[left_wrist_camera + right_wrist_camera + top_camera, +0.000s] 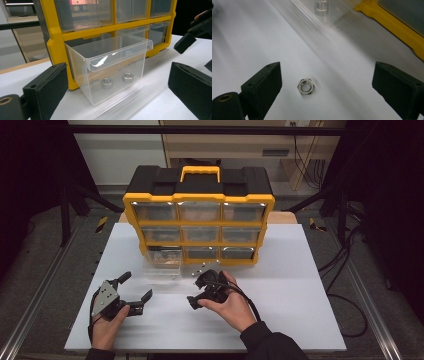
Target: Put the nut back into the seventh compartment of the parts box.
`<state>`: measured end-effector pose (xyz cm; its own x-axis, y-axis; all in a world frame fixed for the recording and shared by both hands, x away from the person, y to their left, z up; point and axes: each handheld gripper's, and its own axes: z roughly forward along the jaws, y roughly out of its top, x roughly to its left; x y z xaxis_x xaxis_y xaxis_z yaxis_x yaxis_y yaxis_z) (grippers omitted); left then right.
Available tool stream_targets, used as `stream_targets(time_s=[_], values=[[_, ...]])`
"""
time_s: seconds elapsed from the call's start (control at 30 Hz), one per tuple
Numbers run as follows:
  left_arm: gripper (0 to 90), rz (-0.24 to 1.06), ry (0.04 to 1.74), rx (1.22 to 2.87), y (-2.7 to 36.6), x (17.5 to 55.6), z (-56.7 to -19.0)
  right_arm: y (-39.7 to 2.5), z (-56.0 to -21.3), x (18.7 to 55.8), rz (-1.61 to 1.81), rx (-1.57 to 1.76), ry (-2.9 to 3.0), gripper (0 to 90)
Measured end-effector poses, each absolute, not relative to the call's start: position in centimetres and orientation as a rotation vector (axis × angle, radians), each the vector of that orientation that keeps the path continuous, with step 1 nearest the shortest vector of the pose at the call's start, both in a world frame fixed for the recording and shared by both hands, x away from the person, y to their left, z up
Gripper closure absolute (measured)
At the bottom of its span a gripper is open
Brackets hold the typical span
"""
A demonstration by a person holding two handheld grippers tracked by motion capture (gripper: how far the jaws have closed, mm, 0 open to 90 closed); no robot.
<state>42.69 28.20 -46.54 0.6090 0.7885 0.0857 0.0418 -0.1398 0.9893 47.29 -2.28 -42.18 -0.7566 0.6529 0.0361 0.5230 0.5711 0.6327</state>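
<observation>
Organizer [198, 210] yellow-black at table's [300, 310] far side, clear drawer [110, 67] pulled out in front, two nuts [107, 83] inside, left gripper [136, 290] jaws apart facing drawer, right gripper [325, 86] jaws wide, loose nut [306, 86] on table between them.

We see a dark room around the brightly lit white table [300, 285]; glare streaks the clear drawer [112, 65], and near jaws blur.
</observation>
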Motion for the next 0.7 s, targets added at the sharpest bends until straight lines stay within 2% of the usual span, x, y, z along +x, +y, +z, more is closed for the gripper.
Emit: stream_targets(time_s=[0.7], values=[[2.6,0.75,0.71,1.595,28.22,42.7,-46.55,-1.77,-43.17,47.3,0.886,0.959,2.638,7.3]])
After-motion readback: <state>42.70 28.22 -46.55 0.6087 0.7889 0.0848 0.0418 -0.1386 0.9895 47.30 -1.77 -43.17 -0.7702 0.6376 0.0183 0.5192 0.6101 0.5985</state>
